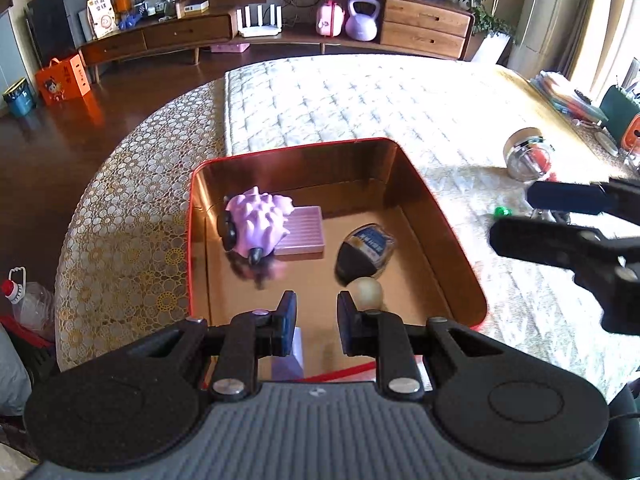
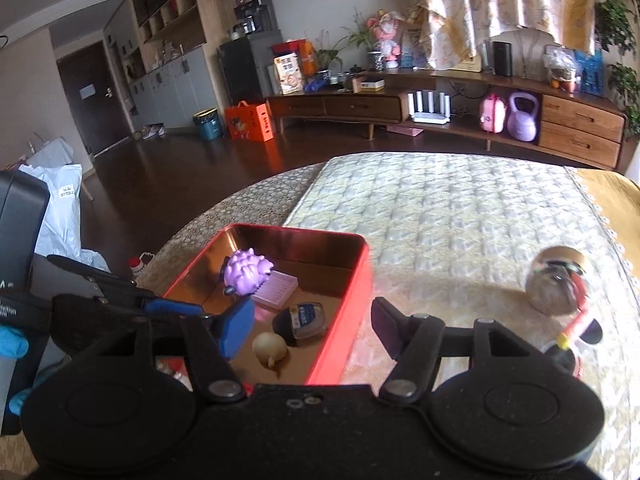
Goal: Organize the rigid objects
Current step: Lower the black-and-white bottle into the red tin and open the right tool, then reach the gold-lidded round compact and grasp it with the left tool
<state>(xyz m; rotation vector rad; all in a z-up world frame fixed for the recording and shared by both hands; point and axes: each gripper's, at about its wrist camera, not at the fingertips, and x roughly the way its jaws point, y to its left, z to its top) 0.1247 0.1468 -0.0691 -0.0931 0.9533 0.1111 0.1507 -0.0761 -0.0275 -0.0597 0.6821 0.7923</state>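
From my left wrist camera I look down into a red tin box [image 1: 400, 168] with a coppery inside, sitting on a quilted mat [image 1: 360, 96] on the table. Inside it I see a spiky purple toy [image 1: 260, 224] leaning over a pink ribbed block [image 1: 304, 232], a dark oval case with a blue label [image 1: 366, 250], and a small cream ball [image 1: 368, 290] near the front wall. The near rim of the box is hidden behind my left gripper [image 1: 317, 320], whose jaws stand a narrow gap apart with nothing between them. Something pale shows below the fingers, but I cannot make out what it is.

My right gripper [image 2: 314, 330] hangs over the right wall of the box, jaws wide apart and empty; the wall runs up between the fingers without touching either pad. In the left view that gripper enters from the right edge, blurred and cut off.

Out on the mat, well apart from the box, lies a round clear jar [image 2: 554, 284], too smeared in the right view to read its contents; the left view shows something red inside. Beside it lie a small red and yellow piece [image 2: 572, 328] and a green bit [image 1: 502, 211], both too small to identify.
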